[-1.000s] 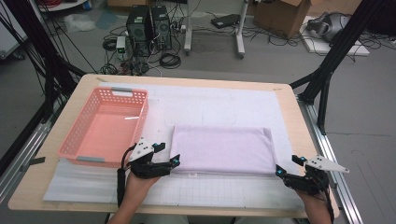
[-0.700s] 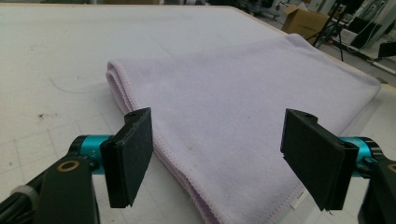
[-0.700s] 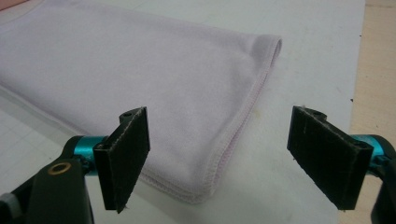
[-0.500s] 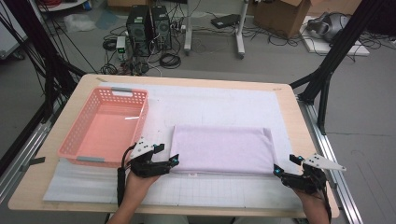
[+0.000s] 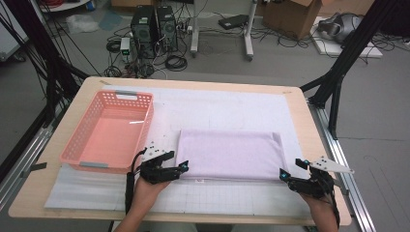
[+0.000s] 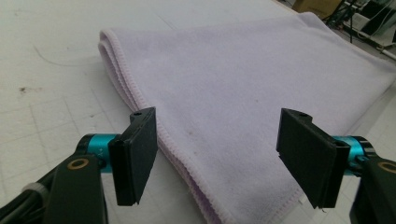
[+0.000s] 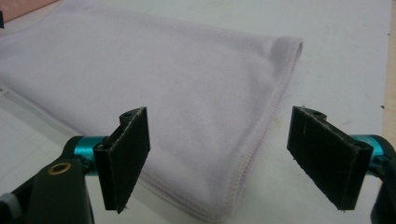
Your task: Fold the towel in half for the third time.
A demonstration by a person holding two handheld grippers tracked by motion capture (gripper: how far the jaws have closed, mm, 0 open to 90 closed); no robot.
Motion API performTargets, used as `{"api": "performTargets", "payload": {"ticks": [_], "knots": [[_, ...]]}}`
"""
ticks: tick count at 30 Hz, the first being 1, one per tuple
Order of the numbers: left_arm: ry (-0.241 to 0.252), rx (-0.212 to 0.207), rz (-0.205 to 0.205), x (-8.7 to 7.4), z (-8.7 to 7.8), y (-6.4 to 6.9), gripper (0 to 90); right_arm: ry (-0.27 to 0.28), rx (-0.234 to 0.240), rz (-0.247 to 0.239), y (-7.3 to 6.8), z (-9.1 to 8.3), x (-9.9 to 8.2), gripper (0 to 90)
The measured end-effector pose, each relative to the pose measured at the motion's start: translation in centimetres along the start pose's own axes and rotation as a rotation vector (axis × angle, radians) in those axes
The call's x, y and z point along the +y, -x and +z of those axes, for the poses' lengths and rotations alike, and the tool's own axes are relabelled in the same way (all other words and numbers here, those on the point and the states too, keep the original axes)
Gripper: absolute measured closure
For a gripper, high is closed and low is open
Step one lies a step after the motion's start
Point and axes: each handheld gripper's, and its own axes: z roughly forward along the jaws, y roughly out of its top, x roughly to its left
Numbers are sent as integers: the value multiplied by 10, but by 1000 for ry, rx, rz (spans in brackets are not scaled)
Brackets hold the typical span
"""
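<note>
Lilac folded towel (image 5: 228, 154) bears no readable label; left gripper (image 5: 183, 166) and right gripper (image 5: 283, 175) straddle its near corners, jaws spread, the left's just narrowing.

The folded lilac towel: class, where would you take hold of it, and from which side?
Grip the towel at its two near corners, coming in low from the near edge. It lies flat, so only the stacked hems there offer an edge to pinch. The left gripper, jaws just closing, and right gripper already straddle those corners, open.

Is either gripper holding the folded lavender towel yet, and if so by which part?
Nothing is held. The left gripper and right gripper each stand open over a near corner of the towel; the left's jaws have just been closing.
</note>
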Motion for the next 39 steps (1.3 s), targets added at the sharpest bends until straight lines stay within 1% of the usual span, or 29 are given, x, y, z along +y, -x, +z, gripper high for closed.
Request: {"api": "performTargets", "payload": {"ticks": [2, 6, 8, 11, 13, 15, 16, 19, 21, 24, 27, 30, 31, 32, 33, 35, 37, 39], "knots": [[-17, 9, -18, 0, 3, -1, 323, 5, 7, -2, 0, 1, 1, 201], [-47, 27, -39, -2, 6, -4, 344, 6, 35, 12, 0, 8, 5, 201], [-63, 34, -48, -3, 6, -5, 352, 9, 42, 4, -1, 11, 10, 201], [-78, 45, -42, -4, 5, -4, 361, 10, 66, 0, -7, 19, 17, 201], [-92, 44, -51, -4, 5, -5, 374, 1, 80, -14, -12, 23, 19, 201], [-100, 44, -53, -4, 6, -5, 382, -13, 96, -40, -17, 29, 21, 201], [-111, 46, -54, -4, 6, -5, 398, -18, 99, -43, -19, 31, 22, 201], [-144, 44, -45, -6, 5, -2, 434, -19, 112, -58, -25, 35, 27, 201], [-143, 45, -42, -7, 4, -1, 440, -19, 121, -63, -28, 37, 30, 201], [-145, 42, -49, -7, 3, -1, 448, -15, 133, -79, -33, 44, 38, 201], [-151, 41, -44, -8, 2, -1, 456, -10, 148, -79, -38, 49, 44, 201], [-153, 47, -37, -8, 2, 0, 470, -15, 161, -89, -42, 57, 50, 201], [-156, 47, -25, -8, 2, 1, 484, -18, 165, -91, -44, 60, 53, 201], [-159, 38, -15, -8, 3, 3, 527, -22, 167, -96, -46, 64, 55, 201], [-164, 38, -3, -8, 3, 4, 570, -33, 173, -98, -48, 68, 58, 201], [-170, 45, 11, -8, 4, 7, 605, -51, 190, -105, -51, 77, 63, 202], [-171, 50, 8, -8, 5, 7, 635, -74, 208, -107, -54, 86, 68, 201], [-169, 51, -3, -8, 5, 6, 666, -88, 229, -120, -58, 97, 74, 201]]}}
